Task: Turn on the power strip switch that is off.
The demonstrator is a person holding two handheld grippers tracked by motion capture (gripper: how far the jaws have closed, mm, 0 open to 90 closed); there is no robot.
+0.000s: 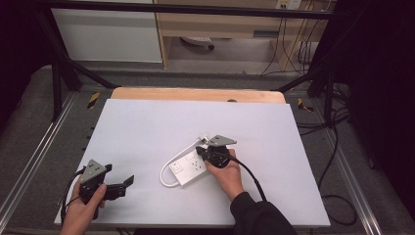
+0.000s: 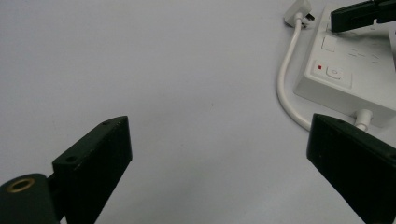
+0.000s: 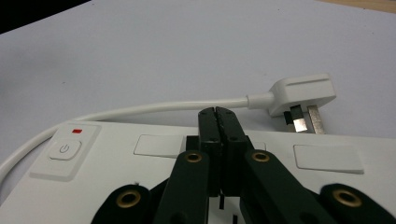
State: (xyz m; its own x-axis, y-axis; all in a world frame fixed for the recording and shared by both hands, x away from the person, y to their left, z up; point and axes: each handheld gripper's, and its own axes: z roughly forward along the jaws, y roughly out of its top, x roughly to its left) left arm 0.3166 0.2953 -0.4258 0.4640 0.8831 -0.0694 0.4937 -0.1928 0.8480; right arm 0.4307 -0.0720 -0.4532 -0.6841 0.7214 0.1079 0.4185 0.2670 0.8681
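A white power strip [image 1: 192, 168] lies flat a little right of the middle of the white table [image 1: 147, 127], towards the near edge; its white cord [image 1: 169, 166] loops off the left end and runs along the far side to a white plug [image 3: 303, 95], which rests on the table just beyond the strip with its metal pins showing; a power button [image 3: 65, 149] with a small red mark above it sits at the strip's left end. The right gripper [image 3: 218, 116] is over the top face of the strip, its jaws pressed together with nothing between them, tips near the far edge. The left gripper [image 1: 128, 182] is held at the near left corner of the table, well apart from the strip; its jaws stand wide open and hold nothing.
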